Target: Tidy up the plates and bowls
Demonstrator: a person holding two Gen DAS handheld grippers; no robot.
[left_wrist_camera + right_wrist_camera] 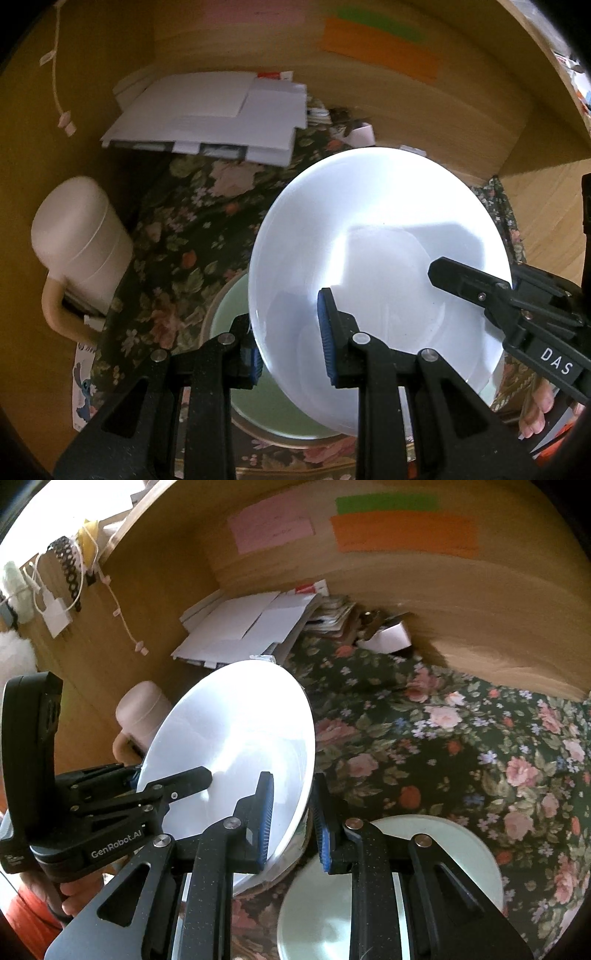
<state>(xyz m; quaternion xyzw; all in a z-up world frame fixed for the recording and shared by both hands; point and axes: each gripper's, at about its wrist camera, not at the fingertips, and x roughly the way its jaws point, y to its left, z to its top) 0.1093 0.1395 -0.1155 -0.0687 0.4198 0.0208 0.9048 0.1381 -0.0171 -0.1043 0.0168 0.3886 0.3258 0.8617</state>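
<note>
- White bowl (380,266) fills the centre and right of the left wrist view, held tilted above a floral tablecloth (192,229).
- Left gripper (291,343), at the bottom centre of that view, pinches the bowl's near rim: one blue pad sits outside the wall, the other inside.
- Right gripper (295,821), at the bottom centre of the right wrist view, pinches the opposite rim of the same bowl (236,746), a blue pad on each side of the wall.
- In the left wrist view the right gripper (517,306) enters from the right edge, one black finger lying over the bowl's inside.
- Pale green plate (258,398) lies on the cloth under the bowl, at lower centre; in the right wrist view it shows at lower right (461,849).
- Cream lidded mug (77,240) stands at the left of the left wrist view, beside the wooden wall.
- White papers (214,114) are stacked at upper centre, against the wooden back panel (369,92), which carries orange and green paper strips.
</note>
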